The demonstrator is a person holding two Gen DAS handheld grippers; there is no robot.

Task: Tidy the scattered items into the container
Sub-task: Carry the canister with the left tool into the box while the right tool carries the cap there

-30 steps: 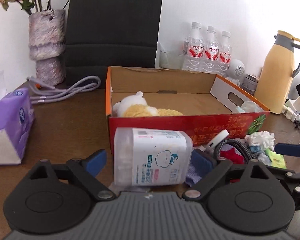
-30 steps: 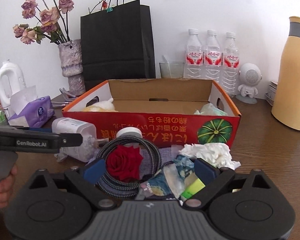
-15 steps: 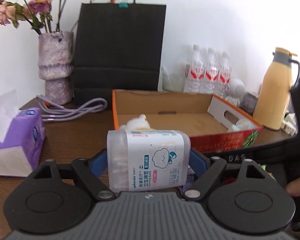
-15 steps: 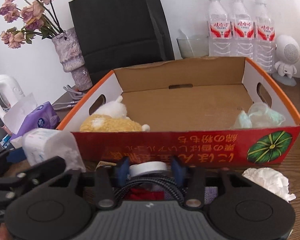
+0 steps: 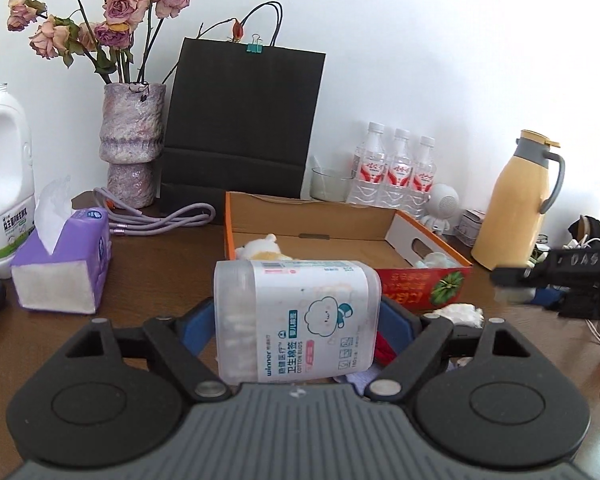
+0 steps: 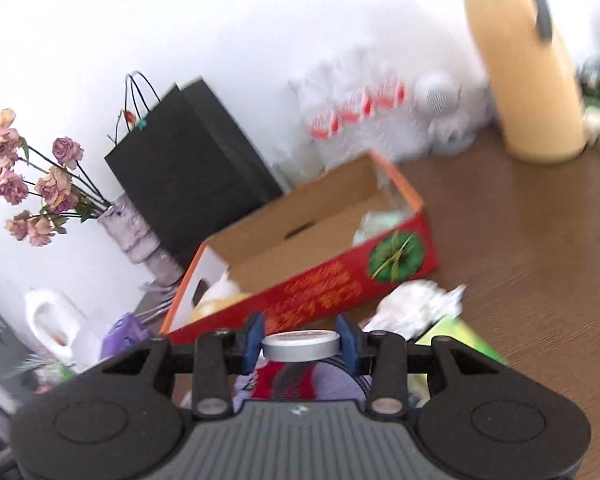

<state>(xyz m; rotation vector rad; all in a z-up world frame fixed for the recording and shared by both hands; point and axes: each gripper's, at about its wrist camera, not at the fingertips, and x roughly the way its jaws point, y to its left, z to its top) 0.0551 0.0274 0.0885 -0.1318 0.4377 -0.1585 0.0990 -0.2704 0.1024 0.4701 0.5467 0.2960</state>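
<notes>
My left gripper (image 5: pixel 296 320) is shut on a clear cotton-bud box (image 5: pixel 296 320) with a white label, held above the table in front of the red and orange cardboard box (image 5: pixel 420 284). That box holds a plush toy (image 5: pixel 260 248) and a crumpled bag (image 5: pixel 436 260). My right gripper (image 6: pixel 300 340) is shut on a small round silver tin (image 6: pixel 300 344), lifted and tilted, in front of the cardboard box (image 6: pixel 340 288). Below it lie a red item with a braided cable (image 6: pixel 288 380), crumpled white tissue (image 6: pixel 412 308) and a green packet (image 6: pixel 456 336).
A purple tissue pack (image 5: pixel 68 264), a white jug (image 5: pixel 4 176), a vase of dried roses (image 5: pixel 132 144), a black paper bag (image 5: pixel 240 128), three water bottles (image 5: pixel 396 172) and a yellow flask (image 5: pixel 516 208) stand around the box. The right gripper's body (image 5: pixel 560 276) shows at the right.
Both grippers have risen. The left carries the cotton-bud box higher. The right, shut on the silver tin, has lifted it off the pile and tilted, with motion blur.
</notes>
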